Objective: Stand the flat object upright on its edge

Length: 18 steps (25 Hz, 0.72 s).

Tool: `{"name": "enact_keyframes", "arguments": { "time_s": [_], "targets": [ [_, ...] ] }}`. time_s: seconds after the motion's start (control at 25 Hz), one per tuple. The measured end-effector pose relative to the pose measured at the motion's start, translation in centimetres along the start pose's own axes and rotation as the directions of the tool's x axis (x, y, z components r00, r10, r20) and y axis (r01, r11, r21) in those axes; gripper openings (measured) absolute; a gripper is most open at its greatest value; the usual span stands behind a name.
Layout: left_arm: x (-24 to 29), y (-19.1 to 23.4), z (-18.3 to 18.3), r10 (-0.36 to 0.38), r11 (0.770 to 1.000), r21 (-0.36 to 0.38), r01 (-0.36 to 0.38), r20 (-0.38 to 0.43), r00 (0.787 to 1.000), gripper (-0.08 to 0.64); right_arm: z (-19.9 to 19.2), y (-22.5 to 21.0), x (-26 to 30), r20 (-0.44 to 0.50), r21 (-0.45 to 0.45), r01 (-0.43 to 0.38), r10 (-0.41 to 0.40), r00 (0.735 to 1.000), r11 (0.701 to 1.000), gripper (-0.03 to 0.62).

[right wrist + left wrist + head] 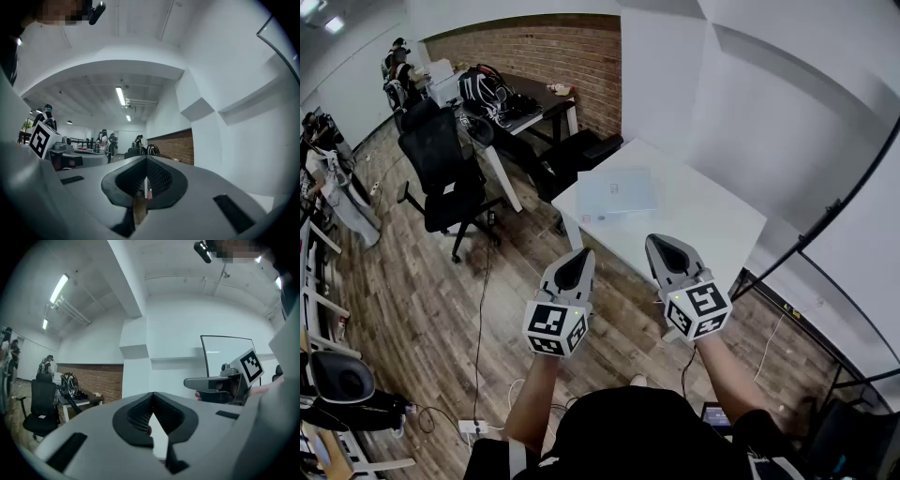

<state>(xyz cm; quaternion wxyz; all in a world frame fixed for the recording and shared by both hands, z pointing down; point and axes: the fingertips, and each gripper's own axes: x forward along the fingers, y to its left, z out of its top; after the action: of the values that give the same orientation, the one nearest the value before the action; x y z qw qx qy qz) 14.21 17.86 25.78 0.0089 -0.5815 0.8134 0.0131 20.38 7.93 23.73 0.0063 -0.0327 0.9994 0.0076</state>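
A flat pale blue object (618, 193) lies on the white table (712, 225) near its far left corner in the head view. Both grippers are held level in the air on the near side of the table, well short of the object. My left gripper (580, 259) is shut and empty, hanging over the wooden floor off the table's near left edge. My right gripper (667, 247) is shut and empty, over the table's near edge. In the left gripper view the jaws (152, 416) meet, and the right gripper (220, 383) shows beside them. In the right gripper view its tips (145, 180) meet too.
A black office chair (441, 169) stands on the wooden floor left of the table. Behind it a second desk (511, 112) carries bags and cables against a brick wall (548, 52). Cables (483, 309) run across the floor. White walls close in behind and to the right of the table.
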Motion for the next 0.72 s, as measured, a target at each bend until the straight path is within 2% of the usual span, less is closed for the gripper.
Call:
{"name": "enact_keyframes", "arguments": {
  "time_s": [0.28,0.48,0.72],
  "targets": [
    [-0.3,-0.8,-0.2,0.004,1.0,0.006,-0.004,-0.01,1.0,0.009,-0.4,0.4,-0.7,0.002,0.01,-0.013,0.013,1.0,1.0,0.04],
    [0.1,-1.9,-0.2,0.007,0.999,0.052,-0.007,-0.008,1.0,0.009,-1.2,-0.1,-0.9,-0.013,0.006,-0.036,0.036,0.999,0.999,0.04],
    [0.7,-2.9,-1.2,0.032,0.999,0.027,-0.032,-0.012,0.999,0.009,-2.7,-1.0,-1.6,-0.037,-0.021,-0.077,0.076,0.996,0.997,0.04]
  ]
}}
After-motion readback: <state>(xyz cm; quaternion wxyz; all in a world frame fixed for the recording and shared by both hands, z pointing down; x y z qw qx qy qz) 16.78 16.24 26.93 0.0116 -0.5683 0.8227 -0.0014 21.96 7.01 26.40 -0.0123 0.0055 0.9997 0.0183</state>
